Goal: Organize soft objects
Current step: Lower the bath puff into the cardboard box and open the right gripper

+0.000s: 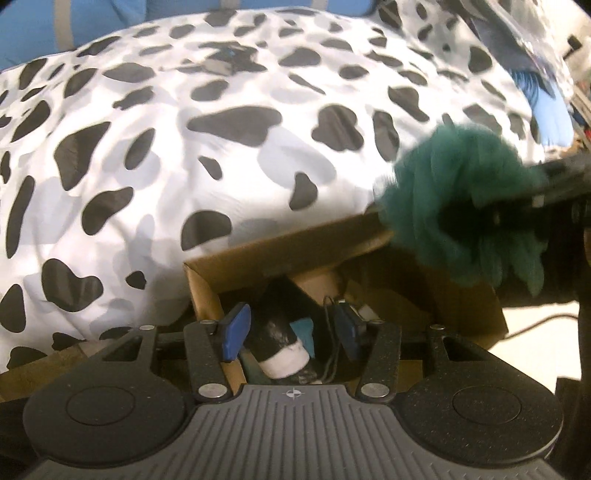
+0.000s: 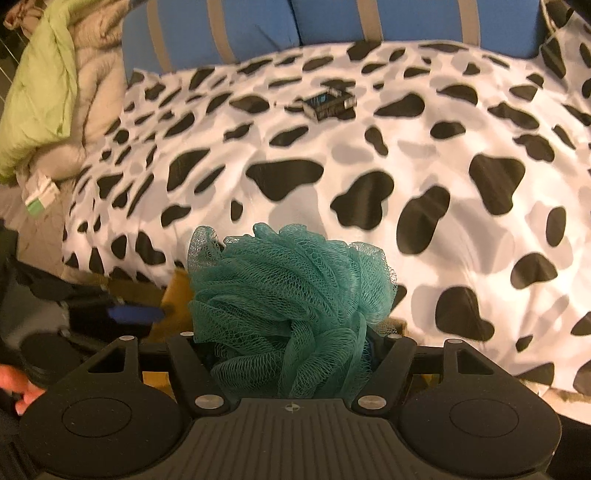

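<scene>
An open cardboard box [image 1: 258, 254] stands against the bed's edge. My left gripper [image 1: 291, 328] hovers over it, open, its blue pads [image 1: 236, 328] apart and touching nothing. Below them in the box lie a black and white soft item [image 1: 280, 347] and a teal piece [image 1: 304, 332]. My right gripper [image 2: 288, 343] is shut on a teal mesh bath puff [image 2: 288, 288], which bulges out past its fingers. In the left wrist view the bath puff [image 1: 454, 206] hangs in the air above the box's right side.
A cow-print duvet [image 1: 184, 147] covers the bed behind the box, with blue cushions [image 2: 221, 26] at the back. A small dark box [image 2: 328, 101] lies on the duvet. Green and beige padded bedding [image 2: 44, 85] is piled at the left. A thin black cable [image 1: 328, 332] runs into the box.
</scene>
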